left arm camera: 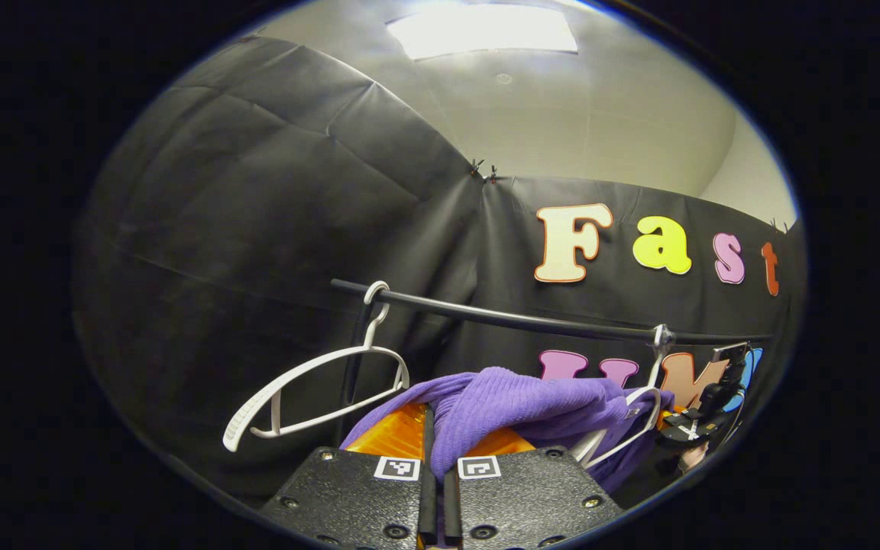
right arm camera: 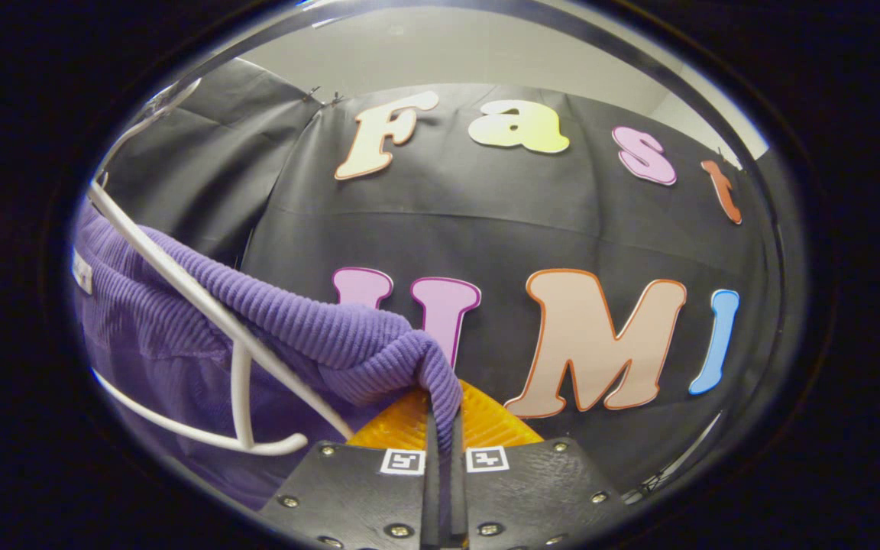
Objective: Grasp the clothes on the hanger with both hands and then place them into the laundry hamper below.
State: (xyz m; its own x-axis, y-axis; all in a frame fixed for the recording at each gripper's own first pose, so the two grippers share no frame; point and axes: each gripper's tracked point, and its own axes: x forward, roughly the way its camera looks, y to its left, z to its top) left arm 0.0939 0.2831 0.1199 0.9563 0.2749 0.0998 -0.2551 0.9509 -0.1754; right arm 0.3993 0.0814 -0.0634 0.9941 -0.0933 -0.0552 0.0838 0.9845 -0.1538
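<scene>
Where the left gripper point(left arm camera: 438, 447) closes its fingers, a fold of the purple sweater point(left arm camera: 516, 405) is pinched between them. The right gripper point(right arm camera: 444, 435) likewise clamps a corner of the same ribbed sweater, seen close in the right gripper view. The sweater hangs draped over a white hanger point(right arm camera: 203, 305) on the black rail point(left arm camera: 501, 317), its lower part cut off from sight. An empty white hanger point(left arm camera: 318, 382) hangs tilted on the rail, well apart to the left. Farther along the rail, the other gripper is partly hidden behind cloth.
</scene>
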